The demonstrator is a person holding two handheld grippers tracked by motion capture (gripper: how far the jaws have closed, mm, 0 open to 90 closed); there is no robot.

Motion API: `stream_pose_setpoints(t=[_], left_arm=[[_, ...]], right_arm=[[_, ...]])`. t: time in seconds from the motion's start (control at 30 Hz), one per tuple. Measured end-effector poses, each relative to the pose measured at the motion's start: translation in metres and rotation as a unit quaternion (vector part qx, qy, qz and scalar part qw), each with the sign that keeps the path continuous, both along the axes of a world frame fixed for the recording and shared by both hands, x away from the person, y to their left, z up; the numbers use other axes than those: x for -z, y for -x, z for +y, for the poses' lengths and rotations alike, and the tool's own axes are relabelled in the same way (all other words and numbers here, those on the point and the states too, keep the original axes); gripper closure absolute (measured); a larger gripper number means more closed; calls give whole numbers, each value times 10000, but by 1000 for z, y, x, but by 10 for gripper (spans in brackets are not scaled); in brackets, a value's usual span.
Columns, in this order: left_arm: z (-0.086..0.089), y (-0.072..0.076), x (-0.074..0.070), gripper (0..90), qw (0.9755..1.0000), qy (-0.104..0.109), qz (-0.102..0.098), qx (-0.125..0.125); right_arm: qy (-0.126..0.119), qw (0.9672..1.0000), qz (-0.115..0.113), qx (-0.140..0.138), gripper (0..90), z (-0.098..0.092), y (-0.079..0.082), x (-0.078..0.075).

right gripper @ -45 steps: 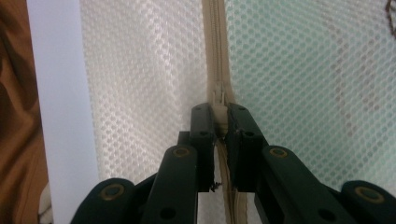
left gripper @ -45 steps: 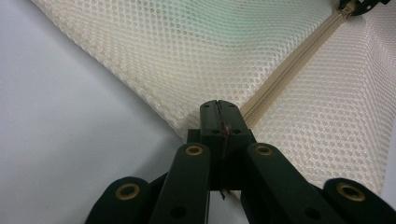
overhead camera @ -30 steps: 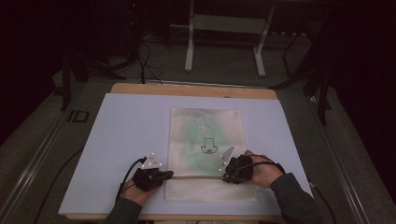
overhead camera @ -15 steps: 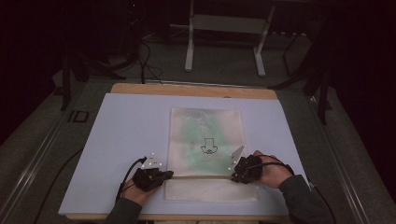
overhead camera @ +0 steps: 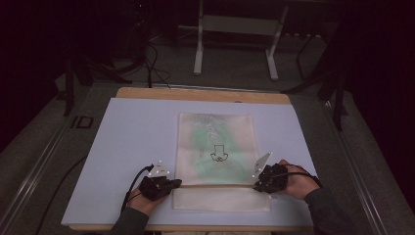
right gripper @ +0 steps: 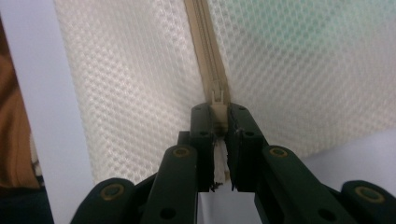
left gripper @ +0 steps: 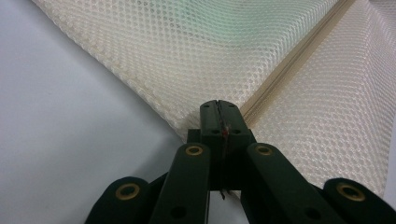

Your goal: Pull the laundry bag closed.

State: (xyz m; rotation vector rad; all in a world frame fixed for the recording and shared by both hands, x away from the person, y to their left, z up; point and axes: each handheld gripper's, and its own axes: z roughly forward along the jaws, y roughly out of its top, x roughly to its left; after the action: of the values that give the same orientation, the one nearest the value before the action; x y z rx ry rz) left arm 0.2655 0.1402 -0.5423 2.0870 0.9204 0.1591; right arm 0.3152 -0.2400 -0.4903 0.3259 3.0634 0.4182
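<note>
Mesh bag (overhead camera: 215, 147), cream-white, honeycomb weave, lies flat near the middle of the counter (overhead camera: 132, 132), its near end close to the person's edge. Pale green contents show through the upper part, and a small black arrow-like print sits at about the bag's centre. Beige zipper (overhead camera: 220, 185) runs straight across the bag near its lower end, with a plain cream strip of mesh below it.

Left gripper (overhead camera: 172, 184) sits at the zipper's left end; in the left gripper view its fingers (left gripper: 211, 122) are clenched tight on the bag's corner edge (left gripper: 187, 125), right where the zipper tape (left gripper: 289, 56) meets the seam. Right gripper (overhead camera: 258, 184) sits at the zipper's right end; in the right gripper view its fingers (right gripper: 240, 126) are pinched on the cream zipper pull (right gripper: 217, 112), slider just ahead of the tips, zipper track (right gripper: 205, 42) running away from them. Green tint (right gripper: 327, 37) shows through the mesh on one side of the track, plain mesh on the other.

Counter top is pale lavender with a wooden rim (overhead camera: 205, 94) at the far side. Grey carpeted floor (overhead camera: 235, 63) beyond, with a white stand's legs (overhead camera: 198, 54).
</note>
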Motion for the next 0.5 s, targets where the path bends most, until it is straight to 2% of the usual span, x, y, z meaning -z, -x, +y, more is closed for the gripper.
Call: stream_pose_setpoints(t=[0.33, 0.5], left_arm=[[0, 0, 0, 895, 10000, 5, -2, -7], [0, 0, 0, 895, 10000, 4, -2, -7]], right_arm=[[-79, 9998, -3, 199, 821, -21, 3, -1], [-209, 9995, -11, 226, 821, -26, 4, -1]])
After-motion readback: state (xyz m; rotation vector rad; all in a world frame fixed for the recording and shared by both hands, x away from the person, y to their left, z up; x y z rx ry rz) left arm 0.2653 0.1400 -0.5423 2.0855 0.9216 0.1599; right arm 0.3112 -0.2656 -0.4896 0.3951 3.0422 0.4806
